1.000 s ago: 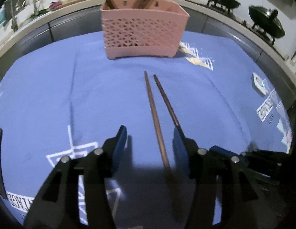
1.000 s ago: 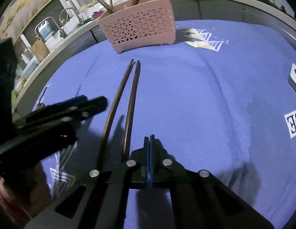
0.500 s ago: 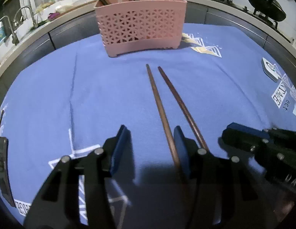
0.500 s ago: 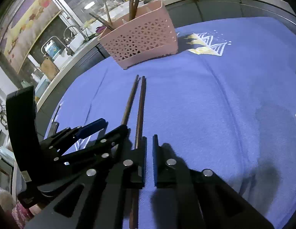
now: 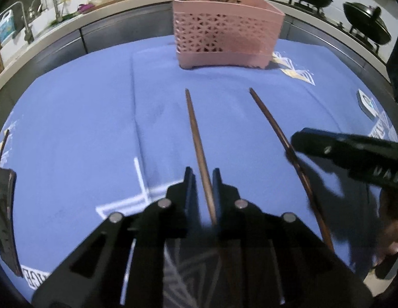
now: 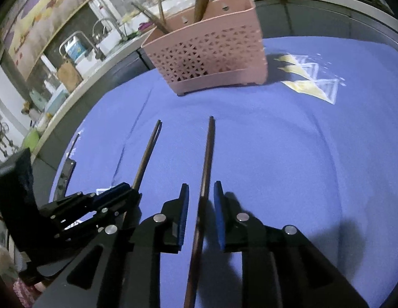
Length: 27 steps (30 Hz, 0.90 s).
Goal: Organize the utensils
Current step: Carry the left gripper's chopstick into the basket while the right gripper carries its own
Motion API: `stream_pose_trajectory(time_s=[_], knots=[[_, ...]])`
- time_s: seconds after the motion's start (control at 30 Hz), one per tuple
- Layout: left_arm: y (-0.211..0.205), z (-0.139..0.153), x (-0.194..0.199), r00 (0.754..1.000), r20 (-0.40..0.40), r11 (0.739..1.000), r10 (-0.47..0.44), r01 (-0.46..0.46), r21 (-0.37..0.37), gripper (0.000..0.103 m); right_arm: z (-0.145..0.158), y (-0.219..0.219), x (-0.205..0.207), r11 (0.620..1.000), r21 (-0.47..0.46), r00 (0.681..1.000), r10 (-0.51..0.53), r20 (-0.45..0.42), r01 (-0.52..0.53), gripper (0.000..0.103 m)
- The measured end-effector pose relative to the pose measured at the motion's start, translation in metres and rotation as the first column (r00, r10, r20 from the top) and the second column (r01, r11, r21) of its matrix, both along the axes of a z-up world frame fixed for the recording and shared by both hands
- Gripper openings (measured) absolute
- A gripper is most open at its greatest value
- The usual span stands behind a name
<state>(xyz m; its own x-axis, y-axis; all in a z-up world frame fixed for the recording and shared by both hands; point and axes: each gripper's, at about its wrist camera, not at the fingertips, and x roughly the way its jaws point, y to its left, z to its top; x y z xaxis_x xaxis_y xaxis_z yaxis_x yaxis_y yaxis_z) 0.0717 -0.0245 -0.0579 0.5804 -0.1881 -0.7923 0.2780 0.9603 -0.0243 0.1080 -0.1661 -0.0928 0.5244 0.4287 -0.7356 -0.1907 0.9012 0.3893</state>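
On the blue cloth (image 5: 70,118), two dark chopsticks lie apart, tips toward the pink basket (image 5: 224,38) at the far edge, which holds more utensils. The left gripper (image 5: 202,177) is closing around the left chopstick (image 5: 196,138); its pads sit close beside the stick, and real contact cannot be judged. The right gripper (image 6: 200,192) is opening, its blue pads clear of the right chopstick (image 6: 208,154) lying between them.

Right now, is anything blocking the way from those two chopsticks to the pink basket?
Nothing visible: bare blue cloth lies between the left chopstick, the right chopstick and the pink basket.
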Motion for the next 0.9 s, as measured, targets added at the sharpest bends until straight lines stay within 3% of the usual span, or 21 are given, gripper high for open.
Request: stream_pose_trajectory(time_s=[0.23, 0.43, 0.47, 0.5, 0.6, 0.77, 0.9], knots=[[-0.008, 0.003, 0.042, 1.000, 0.010, 1.000, 0.020, -0.020, 0.000, 0.020, 0.000, 0.016, 0.035, 0.992, -0.119, 0.999, 0.036, 0.006, -0.035, 0.022], [-0.019, 0.002, 0.057, 0.999, 0.033, 1.000, -0.005, 0.004, 0.022, 0.018, 0.000, 0.023, 0.049, 0.985, -0.160, 0.998, 0.066, 0.015, -0.063, 0.022], [-0.020, 0.002, 0.058, 1.000, 0.031, 1.000, -0.008, 0.007, 0.020, 0.011, -0.001, 0.023, 0.050, 0.985, -0.162, 0.998, 0.066, 0.013, -0.063, 0.019], [-0.019, 0.003, 0.060, 1.000, 0.017, 1.000, -0.013, 0.013, 0.007, 0.006, -0.001, 0.024, 0.051, 0.984, -0.162, 0.998, 0.070, 0.001, -0.069, 0.007], [-0.017, 0.012, 0.051, 1.000, 0.017, 1.000, -0.015, 0.015, -0.023, 0.005, 0.001, 0.018, 0.046, 0.990, -0.122, 0.997, 0.073, -0.024, -0.076, 0.006], [-0.008, 0.051, 0.020, 0.993, 0.110, 0.997, -0.033, 0.041, -0.073, 0.005, 0.036, 0.007, 0.018, 0.996, -0.071, 0.996, 0.065, 0.068, -0.061, 0.005], [0.004, 0.099, -0.007, 0.973, 0.227, 0.990, -0.036, 0.065, -0.122, 0.005, 0.087, -0.002, -0.018, 0.998, -0.032, 0.973, 0.059, 0.222, -0.053, 0.005]])
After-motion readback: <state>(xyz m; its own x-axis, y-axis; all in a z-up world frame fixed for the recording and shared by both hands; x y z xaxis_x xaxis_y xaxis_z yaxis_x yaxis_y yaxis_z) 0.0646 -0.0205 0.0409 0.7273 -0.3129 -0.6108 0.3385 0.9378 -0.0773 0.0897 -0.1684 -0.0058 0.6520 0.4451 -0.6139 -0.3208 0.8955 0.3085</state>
